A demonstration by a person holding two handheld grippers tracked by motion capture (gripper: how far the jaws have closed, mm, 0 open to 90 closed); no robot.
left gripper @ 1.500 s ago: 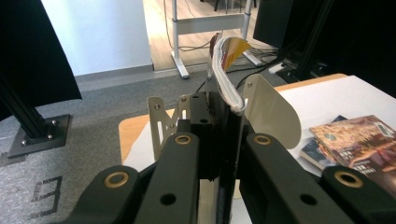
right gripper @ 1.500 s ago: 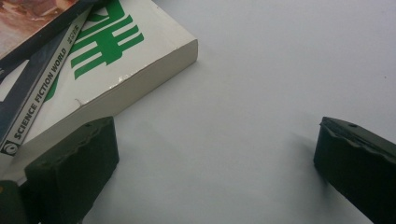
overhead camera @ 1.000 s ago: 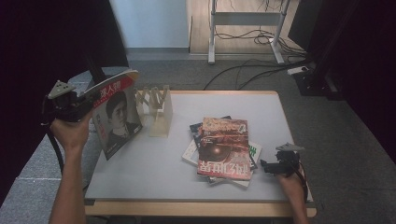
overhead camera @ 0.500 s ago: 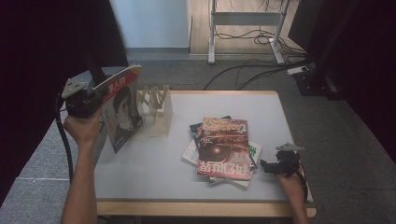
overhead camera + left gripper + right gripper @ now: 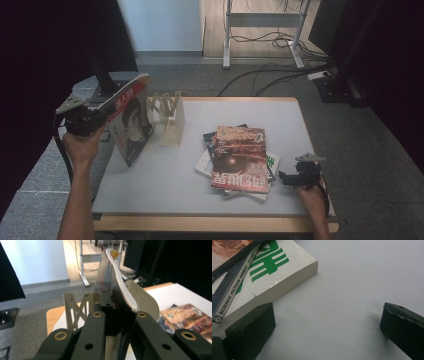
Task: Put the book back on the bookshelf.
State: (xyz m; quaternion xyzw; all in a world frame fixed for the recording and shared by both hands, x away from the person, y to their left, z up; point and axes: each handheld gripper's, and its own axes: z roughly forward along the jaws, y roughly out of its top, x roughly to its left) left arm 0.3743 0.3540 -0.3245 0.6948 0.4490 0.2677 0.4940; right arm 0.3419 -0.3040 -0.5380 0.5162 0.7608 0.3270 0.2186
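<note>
Now a magazine (image 5: 131,122) is held up at the table's left edge, a thin, glossy thing with a face on its cover and a red title band across the top. Its long axis is stood nearly upright, tilted a little, the cover turned toward the table's middle and the lower corner down near the tabletop. In the left gripper view the magazine (image 5: 117,287) is seen edge-on, its white page edges bowed in a soft curve. It is clamped by the left gripper (image 5: 97,120), whose black jaws are closed tight on the magazine's edge. Just beside it, a pale wooden rack (image 5: 169,119) of criss-cross slats is set upright on the table (image 5: 165,185), which is smooth and light grey with a wooden rim. Further right, a loose stack of books (image 5: 239,155) is laid flat, a reddish-brown cover uppermost and a thick white paperback with green lettering (image 5: 274,270) at the bottom. Near that stack's corner the right gripper (image 5: 327,322) is rested low over the tabletop, its ridged dark pads spread wide with bare table between them.
</note>
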